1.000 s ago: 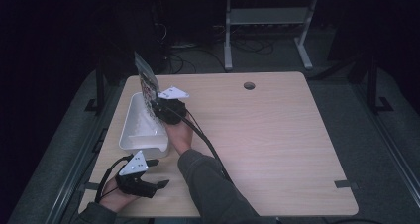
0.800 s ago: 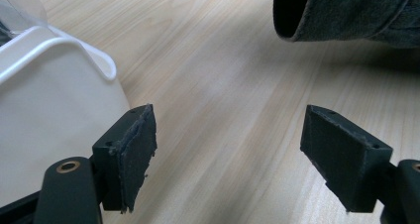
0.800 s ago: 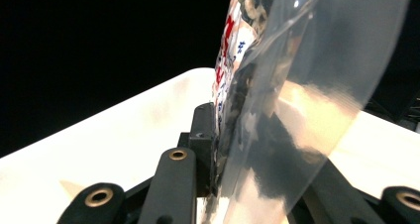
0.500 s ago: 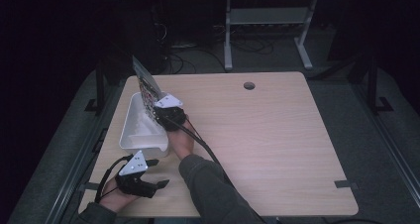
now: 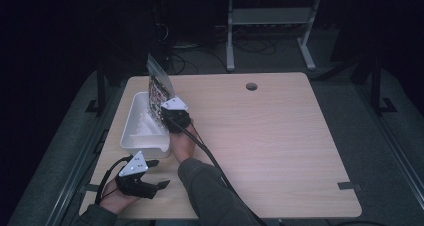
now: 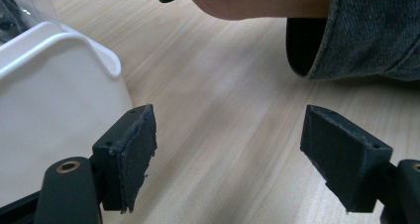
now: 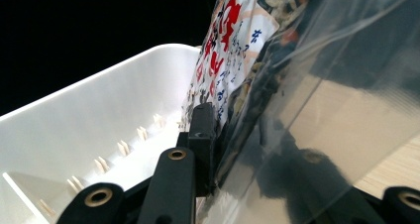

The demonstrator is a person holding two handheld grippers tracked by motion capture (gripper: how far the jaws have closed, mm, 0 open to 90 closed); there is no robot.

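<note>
Right gripper (image 5: 170, 117) jaws clamped on clear printed bag (image 5: 159, 90), bag rising toward 11 o'clock from the jaws, over white bin's (image 5: 131, 117) right rim. Jaws have just been closing slightly on it. Left gripper (image 5: 152, 173) at table's (image 5: 280, 136) 7 o'clock corner, jaws wide apart, holding nothing.

Only writing anywhere is on the bag (image 7: 233, 50): its white label has big red characters and rows of small dark blue ones, looks East Asian, but it's too tilted and blurry for me to actually read. From above the print on it is just a speckled blur.
</note>
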